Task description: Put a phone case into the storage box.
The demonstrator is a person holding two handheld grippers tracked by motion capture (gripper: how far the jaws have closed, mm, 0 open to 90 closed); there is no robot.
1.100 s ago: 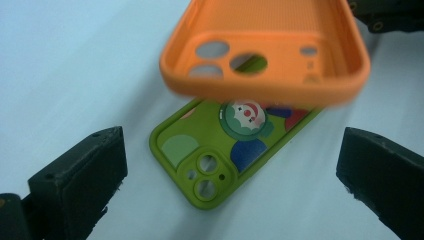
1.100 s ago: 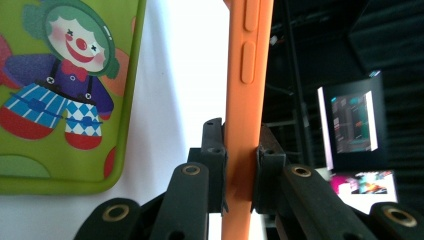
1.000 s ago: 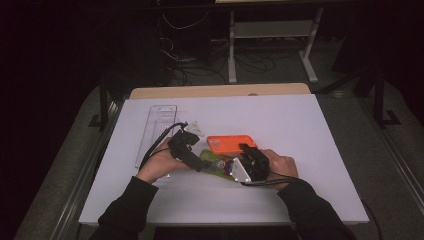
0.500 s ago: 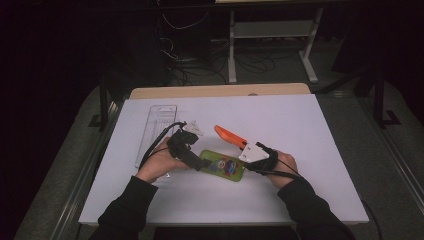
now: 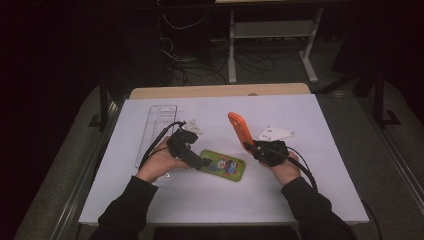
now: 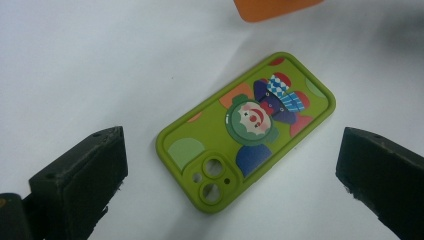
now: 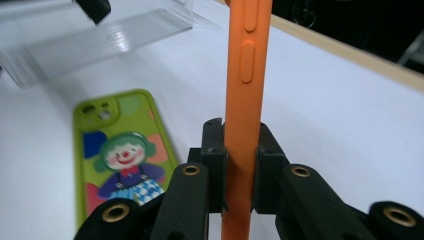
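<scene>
Orange case [image 5: 240,129], smooth and matte, stands on edge between the right gripper [image 5: 253,146]'s jaws, clamped tight on both faces. In the right gripper view the case [image 7: 247,95] rises as a thin slab with two moulded oblong buttons along its side, and the black pads press it from either flank. In the high view it is lifted off the table [image 5: 325,150], slanting up toward 11 o'clock from the right hand [image 5: 282,167].

Green case [image 5: 223,165] lies flat on the white sheet, near the table's middle, at about 8 o'clock from the orange one and well apart from it. It is a rounded rectangle with a raised lip, glossy, printed with a clown face and coloured spots; the camera cut-out with two round holes sits at its lower end in the left gripper view [image 6: 245,132].

The left gripper [image 5: 200,161] hovers over it with jaws spread wide, one blocky black pad at each side of the case, neither touching it in the left gripper view.

A clear ribbed plastic tray [image 5: 156,127], long and narrow, rests at 10 o'clock from the left hand [image 5: 160,162].
</scene>
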